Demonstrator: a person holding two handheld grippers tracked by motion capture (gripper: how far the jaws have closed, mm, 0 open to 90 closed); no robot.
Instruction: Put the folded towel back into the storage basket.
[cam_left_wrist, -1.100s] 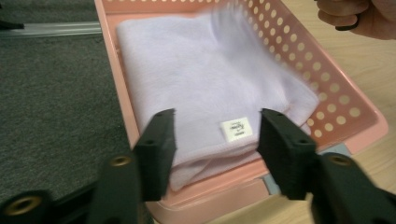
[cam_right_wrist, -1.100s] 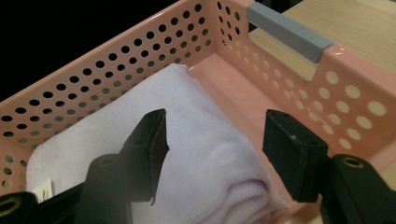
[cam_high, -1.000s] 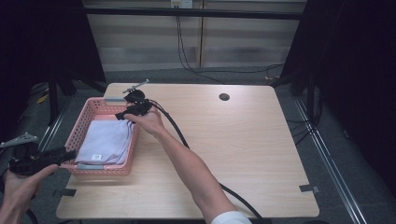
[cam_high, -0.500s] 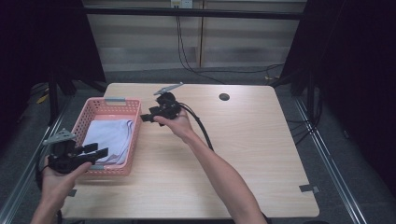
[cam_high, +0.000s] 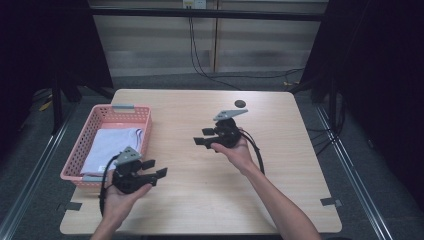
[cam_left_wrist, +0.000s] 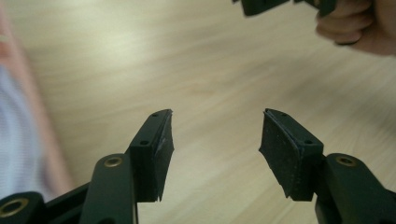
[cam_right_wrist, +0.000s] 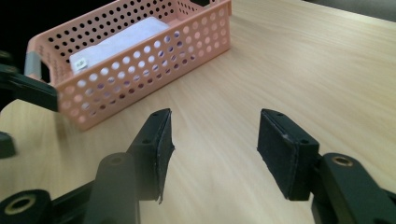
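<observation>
Left tool (cam_high: 150, 172): near table (cam_high: 280, 200) edge, just right of basket (cam_high: 107, 114); released, jaws just widened, nothing btwn.
Right tool (cam_high: 202, 136): mid-table, released, jaws just narrowing, nothing btwn.
Cloth (cam_high: 107, 147): folded in basket; near end hidden by left tool.

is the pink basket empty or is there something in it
Not empty. A folded white cloth lies inside the pink basket; in the right gripper view it shows through the holes of the basket wall.

jaws stand apart, empty, over the wooden table (cam_left_wrist: 210, 70).
</observation>
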